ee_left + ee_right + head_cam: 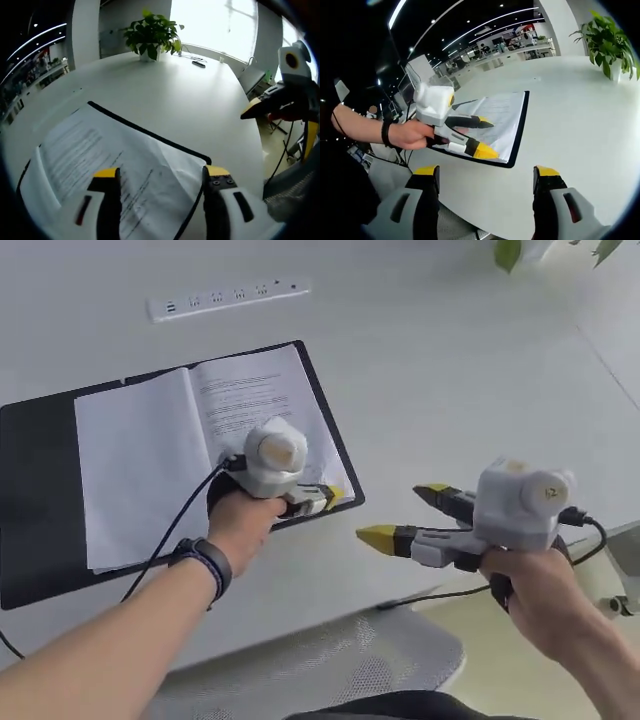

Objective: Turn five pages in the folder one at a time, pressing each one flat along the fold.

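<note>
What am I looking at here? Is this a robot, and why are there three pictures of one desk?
There is no robot. A person holds a hand-held gripper in each hand, each with two yellow-tipped jaws. The head view comes from a camera in the person's headset, looking down at the work. The two round pictures come from cameras riding on the grippers, looking out along their own jaws.

On the white table lies an open black folder with paper pages, and a power strip lies beyond it. The left gripper is over the folder's near right corner, with its jaws open and nothing clamped. The right gripper is off to the side near the table's edge, with its jaws open and empty. A potted plant stands further along the table.
</note>
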The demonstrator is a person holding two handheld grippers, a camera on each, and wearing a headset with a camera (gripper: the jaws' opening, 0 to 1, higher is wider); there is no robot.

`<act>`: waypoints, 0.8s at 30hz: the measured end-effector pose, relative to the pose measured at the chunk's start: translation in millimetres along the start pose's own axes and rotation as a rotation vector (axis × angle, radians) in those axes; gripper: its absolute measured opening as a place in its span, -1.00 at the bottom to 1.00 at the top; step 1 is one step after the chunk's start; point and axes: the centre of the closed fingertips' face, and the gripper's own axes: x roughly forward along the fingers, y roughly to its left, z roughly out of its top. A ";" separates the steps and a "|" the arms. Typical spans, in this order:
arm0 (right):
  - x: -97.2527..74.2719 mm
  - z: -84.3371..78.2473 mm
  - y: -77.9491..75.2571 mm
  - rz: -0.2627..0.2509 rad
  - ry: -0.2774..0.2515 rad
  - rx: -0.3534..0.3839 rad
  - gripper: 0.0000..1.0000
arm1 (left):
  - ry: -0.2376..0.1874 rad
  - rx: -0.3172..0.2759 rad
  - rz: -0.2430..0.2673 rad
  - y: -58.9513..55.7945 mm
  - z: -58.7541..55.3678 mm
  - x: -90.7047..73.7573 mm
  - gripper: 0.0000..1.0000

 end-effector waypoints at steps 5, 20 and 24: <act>2.5 -0.9 -3.1 0.008 0.003 0.008 0.49 | 0.005 0.028 0.026 3.8 -1.2 0.0 0.22; 20.2 11.3 -0.6 0.051 0.002 -0.002 0.44 | -0.017 0.010 0.021 9.3 -1.6 -0.3 0.11; 27.8 23.1 -0.6 0.066 -0.020 0.011 0.40 | -0.024 0.009 0.022 10.5 -1.7 0.0 0.08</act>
